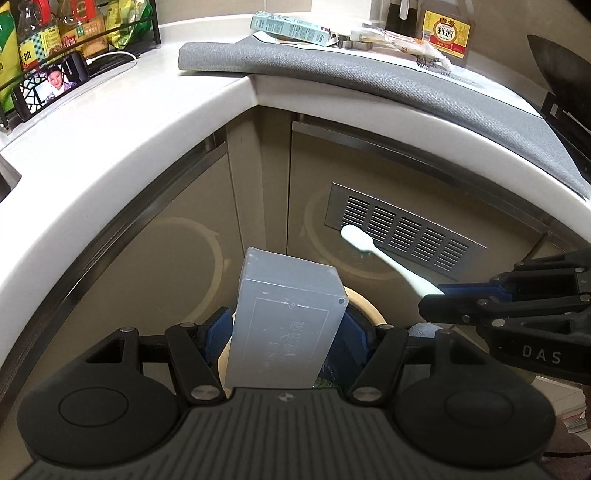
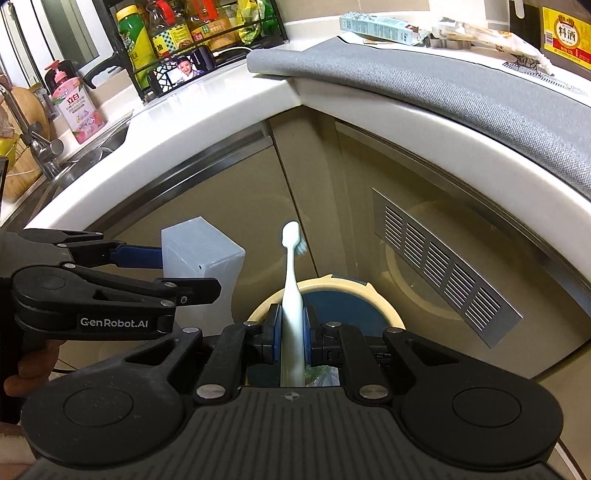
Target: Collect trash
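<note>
My left gripper [image 1: 286, 328] is shut on a translucent grey plastic box [image 1: 284, 317], held upright above a round cream-rimmed trash bin [image 1: 364, 304]. The box also shows in the right wrist view [image 2: 201, 258], with the left gripper [image 2: 188, 273] at the left. My right gripper [image 2: 293, 334] is shut on a white toothbrush [image 2: 291, 280], head up, over the same bin [image 2: 325, 286]. In the left wrist view the toothbrush [image 1: 384, 258] sticks out left from the right gripper [image 1: 439, 299].
A white corner countertop [image 1: 155, 133] overhangs beige cabinet doors with a metal vent grille [image 1: 402, 229]. A grey mat [image 1: 369, 74] holds a teal carton [image 1: 291, 27], wrappers and a cooking-wine bottle [image 1: 445, 31]. A phone [image 1: 51, 86], condiment rack and sink [image 2: 92, 147] are at left.
</note>
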Demonstrator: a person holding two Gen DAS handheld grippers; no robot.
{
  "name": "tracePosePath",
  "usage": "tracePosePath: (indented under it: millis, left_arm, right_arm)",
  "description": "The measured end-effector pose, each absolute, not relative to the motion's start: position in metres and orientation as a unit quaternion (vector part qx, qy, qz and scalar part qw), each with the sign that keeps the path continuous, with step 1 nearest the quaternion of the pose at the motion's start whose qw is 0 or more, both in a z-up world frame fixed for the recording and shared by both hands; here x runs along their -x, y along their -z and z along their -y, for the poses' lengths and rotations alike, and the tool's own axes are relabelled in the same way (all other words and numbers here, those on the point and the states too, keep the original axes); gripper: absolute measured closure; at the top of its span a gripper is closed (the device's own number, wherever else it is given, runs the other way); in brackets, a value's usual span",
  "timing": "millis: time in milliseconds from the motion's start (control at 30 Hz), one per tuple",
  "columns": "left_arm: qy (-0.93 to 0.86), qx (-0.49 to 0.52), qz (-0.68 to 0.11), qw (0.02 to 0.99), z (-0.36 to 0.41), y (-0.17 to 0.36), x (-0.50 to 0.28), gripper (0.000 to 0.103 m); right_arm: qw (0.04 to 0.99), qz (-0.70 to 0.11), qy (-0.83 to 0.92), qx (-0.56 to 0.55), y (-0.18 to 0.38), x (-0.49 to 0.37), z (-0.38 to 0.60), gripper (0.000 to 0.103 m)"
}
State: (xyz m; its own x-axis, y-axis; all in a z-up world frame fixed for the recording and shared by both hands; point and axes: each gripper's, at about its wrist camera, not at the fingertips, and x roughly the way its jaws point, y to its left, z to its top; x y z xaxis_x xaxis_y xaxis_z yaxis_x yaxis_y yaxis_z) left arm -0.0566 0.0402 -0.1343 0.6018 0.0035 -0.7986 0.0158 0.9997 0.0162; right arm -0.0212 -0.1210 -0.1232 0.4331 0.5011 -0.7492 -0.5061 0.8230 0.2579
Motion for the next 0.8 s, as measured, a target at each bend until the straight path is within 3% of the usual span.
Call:
tracePosePath:
  millis: [800]
  left_arm:
    - [-0.009, 0.006, -0.493, 0.870, -0.043, 0.170, 0.028, 0.033]
  right_arm:
    - [0.822, -0.498, -0.276, 0.000, 0.180, -0.014, 0.106, 0.090]
